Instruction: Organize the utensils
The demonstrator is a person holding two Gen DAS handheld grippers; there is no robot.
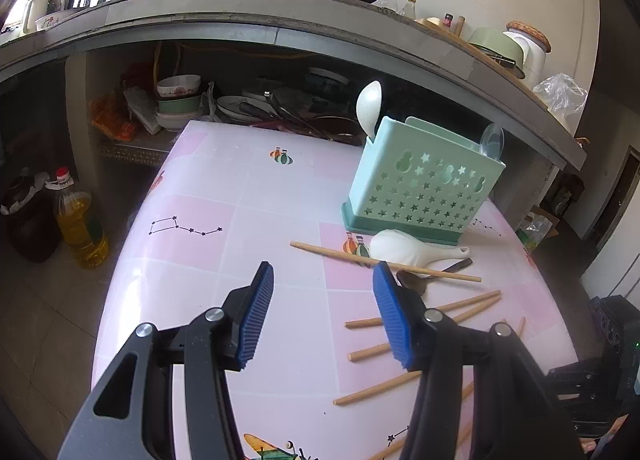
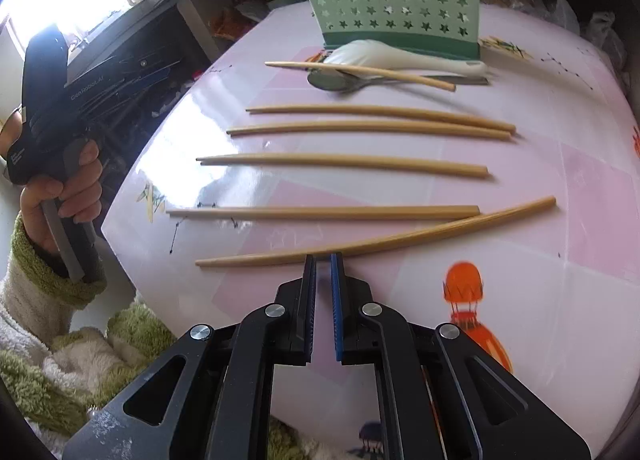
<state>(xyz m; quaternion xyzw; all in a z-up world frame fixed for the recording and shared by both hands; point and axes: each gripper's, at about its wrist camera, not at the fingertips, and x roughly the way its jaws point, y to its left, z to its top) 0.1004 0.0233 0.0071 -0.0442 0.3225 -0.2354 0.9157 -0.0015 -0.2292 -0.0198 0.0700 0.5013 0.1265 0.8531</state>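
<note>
Chopsticks lie scattered across the pink worktop [image 2: 520,292], most of them side by side. Nearest, the right tongs [image 2: 323,258] have their blue pads almost pressed together, tips at the closest chopstick [image 2: 376,238]; whether they pinch it I cannot tell. Just past it lie four more chopsticks [image 2: 344,160], each apart from the next. Off to the side, the left tongs [image 1: 323,272] hover spread wide with nothing between them, gripped by a hand [image 2: 60,188] in a fuzzy green-and-white sleeve [image 2: 44,280]. Farther on, another chopstick [image 2: 360,70] rests across a metal spoon [image 2: 332,80], with a white ladle [image 2: 400,56] beside them, blocking the foot of the green utensil holder [image 1: 424,180]. A white spoon [image 1: 369,104] and a clear spoon [image 1: 493,140] stand in the holder.
</note>
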